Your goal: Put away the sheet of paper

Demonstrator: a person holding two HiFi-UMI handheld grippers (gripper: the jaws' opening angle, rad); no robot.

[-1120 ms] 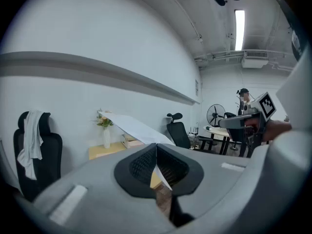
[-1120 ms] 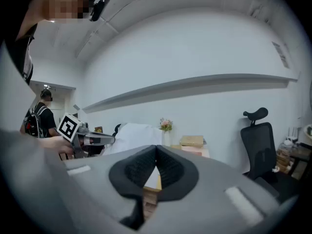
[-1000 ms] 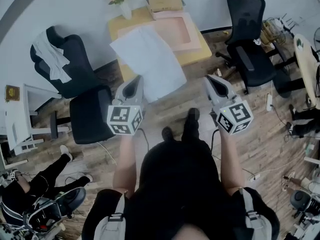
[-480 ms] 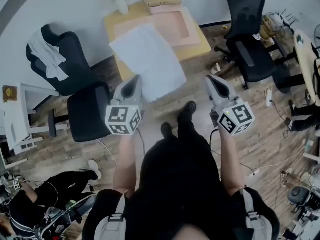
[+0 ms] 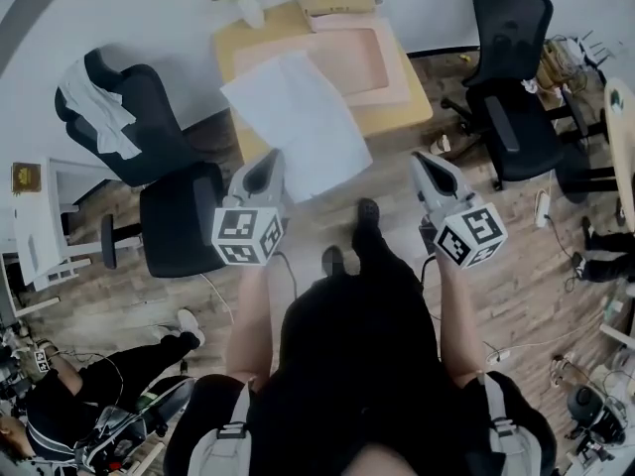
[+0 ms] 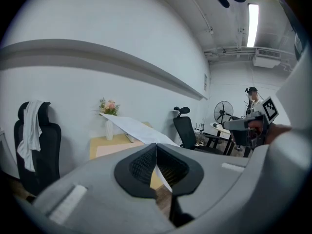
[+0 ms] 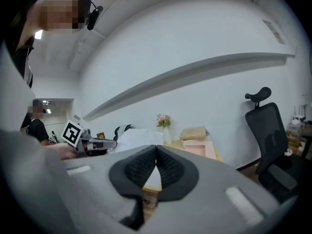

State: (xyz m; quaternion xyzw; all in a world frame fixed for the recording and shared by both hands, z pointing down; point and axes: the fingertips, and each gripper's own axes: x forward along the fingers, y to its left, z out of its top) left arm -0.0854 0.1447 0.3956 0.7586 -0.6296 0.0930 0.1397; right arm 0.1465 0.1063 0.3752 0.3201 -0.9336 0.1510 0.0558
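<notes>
head view: sheet of paper (image 5: 298, 117) is held up over the near edge of the table (image 5: 402, 112), at the same slant as a second ago; the feet have shifted, and the table is barely nearer.
left gripper (image 5: 270, 159): jaws pinched on the sheet's near corner.
right gripper (image 5: 423, 161): jaws closed, nothing held.
meaning: carry likely under way, sheet not yet set down.

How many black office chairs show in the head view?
2: the left chair, draped with white cloth, beside the table; the right chair across it. Others may be hidden.
</notes>
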